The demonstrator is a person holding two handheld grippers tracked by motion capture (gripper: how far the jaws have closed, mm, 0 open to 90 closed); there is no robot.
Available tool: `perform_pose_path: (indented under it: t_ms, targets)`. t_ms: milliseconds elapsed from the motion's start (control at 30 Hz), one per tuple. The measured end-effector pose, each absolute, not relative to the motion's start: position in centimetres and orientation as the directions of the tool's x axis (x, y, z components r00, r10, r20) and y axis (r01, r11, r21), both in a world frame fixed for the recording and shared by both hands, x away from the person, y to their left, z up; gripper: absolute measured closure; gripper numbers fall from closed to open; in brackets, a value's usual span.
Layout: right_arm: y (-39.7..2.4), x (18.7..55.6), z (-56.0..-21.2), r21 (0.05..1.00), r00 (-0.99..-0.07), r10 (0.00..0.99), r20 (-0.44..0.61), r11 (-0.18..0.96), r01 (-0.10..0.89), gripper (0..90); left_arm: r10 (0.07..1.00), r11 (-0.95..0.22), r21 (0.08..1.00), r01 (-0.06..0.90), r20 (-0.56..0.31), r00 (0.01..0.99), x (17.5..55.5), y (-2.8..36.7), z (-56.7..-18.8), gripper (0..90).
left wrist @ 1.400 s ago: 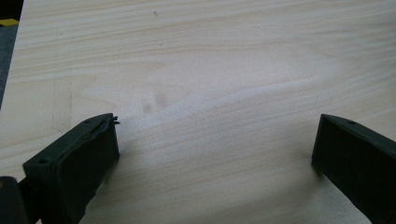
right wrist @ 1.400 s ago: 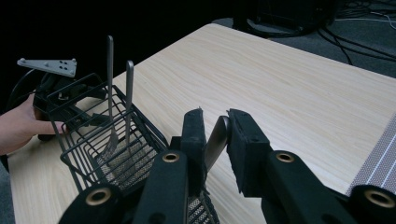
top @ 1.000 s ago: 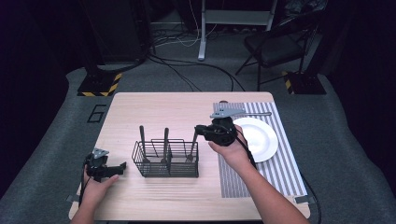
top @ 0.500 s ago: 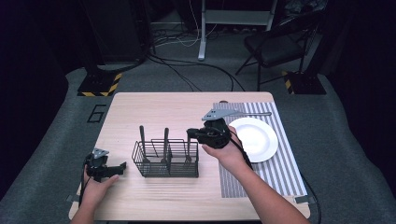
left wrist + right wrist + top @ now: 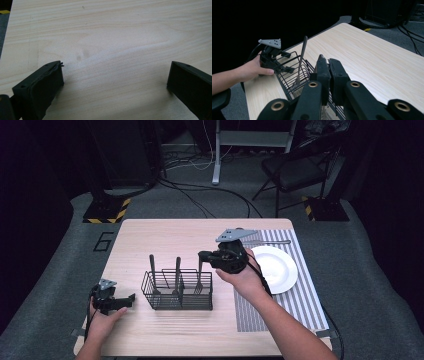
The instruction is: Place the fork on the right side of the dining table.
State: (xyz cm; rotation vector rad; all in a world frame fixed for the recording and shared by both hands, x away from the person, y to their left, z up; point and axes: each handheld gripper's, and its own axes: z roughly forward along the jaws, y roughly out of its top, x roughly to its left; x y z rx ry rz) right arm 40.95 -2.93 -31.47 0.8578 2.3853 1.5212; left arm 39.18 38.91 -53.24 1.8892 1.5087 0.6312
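Observation:
A black wire basket stands on the wooden table. Three dark utensils stand upright in it. My right gripper hovers over the basket's right end with its jaws shut on the top of the rightmost utensil; a sliver of that handle shows between the pads. Another utensil rises from the basket in the right gripper view. My left gripper rests low at the basket's left, open over bare wood, with nothing between its fingers.
A white plate lies on a striped placemat right of the basket, with a long utensil behind it. Past the table's far edge are a folding chair and floor cables.
The right gripper has risen a little and shifted slightly left above the basket, jaws staying together. The left hand and its gripper have kept still.

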Motion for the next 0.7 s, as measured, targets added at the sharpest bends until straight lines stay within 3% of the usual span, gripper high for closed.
perform_pose_path:
  t_ms: [700]
  targets:
    - [-3.3,41.1,-26.0,0.894,-0.805,0.584,0.103,0.301,0.333,86.9,0.973,-0.144,0.728,0.670,-0.018,0.229,39.2,38.9,-53.2,0.3]
